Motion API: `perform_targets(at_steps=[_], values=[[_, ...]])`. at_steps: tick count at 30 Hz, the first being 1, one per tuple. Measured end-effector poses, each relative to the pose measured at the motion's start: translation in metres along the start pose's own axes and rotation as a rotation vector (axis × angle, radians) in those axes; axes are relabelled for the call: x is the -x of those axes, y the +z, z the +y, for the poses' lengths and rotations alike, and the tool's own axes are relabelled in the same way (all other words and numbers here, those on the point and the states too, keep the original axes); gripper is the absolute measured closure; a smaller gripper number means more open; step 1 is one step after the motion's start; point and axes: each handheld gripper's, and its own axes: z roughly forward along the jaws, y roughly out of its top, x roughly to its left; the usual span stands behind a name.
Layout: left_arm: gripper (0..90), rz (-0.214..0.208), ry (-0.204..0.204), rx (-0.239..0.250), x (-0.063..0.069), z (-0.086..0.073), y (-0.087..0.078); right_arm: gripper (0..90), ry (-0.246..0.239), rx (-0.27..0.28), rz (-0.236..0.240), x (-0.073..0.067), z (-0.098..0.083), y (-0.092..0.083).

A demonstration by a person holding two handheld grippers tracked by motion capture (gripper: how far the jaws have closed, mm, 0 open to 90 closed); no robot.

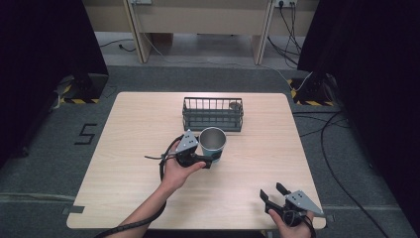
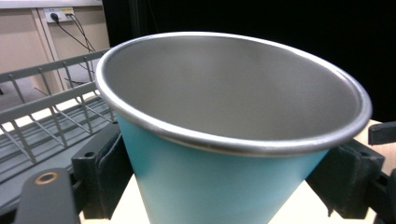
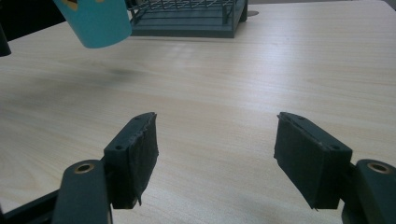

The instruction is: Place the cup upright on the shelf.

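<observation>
A teal cup [image 1: 213,144] with a bare metal inside is held just in front of the wire basket [image 1: 213,115]. My left gripper [image 1: 208,159] is shut on its lower wall, and in the left gripper view black pads [image 2: 109,172] press the cup [image 2: 219,186] from both sides. In the right gripper view the cup [image 3: 95,23] hangs tilted a little above the table, with a faint shadow under it. My right gripper [image 1: 271,192] rests near the table's front right corner, its jaws wide open [image 3: 215,158] over bare wood with nothing between them.
The dark grey wire basket [image 3: 196,18] stands at the back middle of the wooden table [image 1: 138,148], with a small greyish object [image 1: 236,105] in its right end. Cables run over the floor to the right of the table.
</observation>
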Motion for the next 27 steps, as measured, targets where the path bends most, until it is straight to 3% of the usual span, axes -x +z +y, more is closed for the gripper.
perform_targets(at_steps=[27], values=[[15.9, 0.049, -0.013, 0.021, -0.022, 0.026, 0.008, 29.8, 0.008, 0.009, -0.006, -0.001, 0.0, -0.001]])
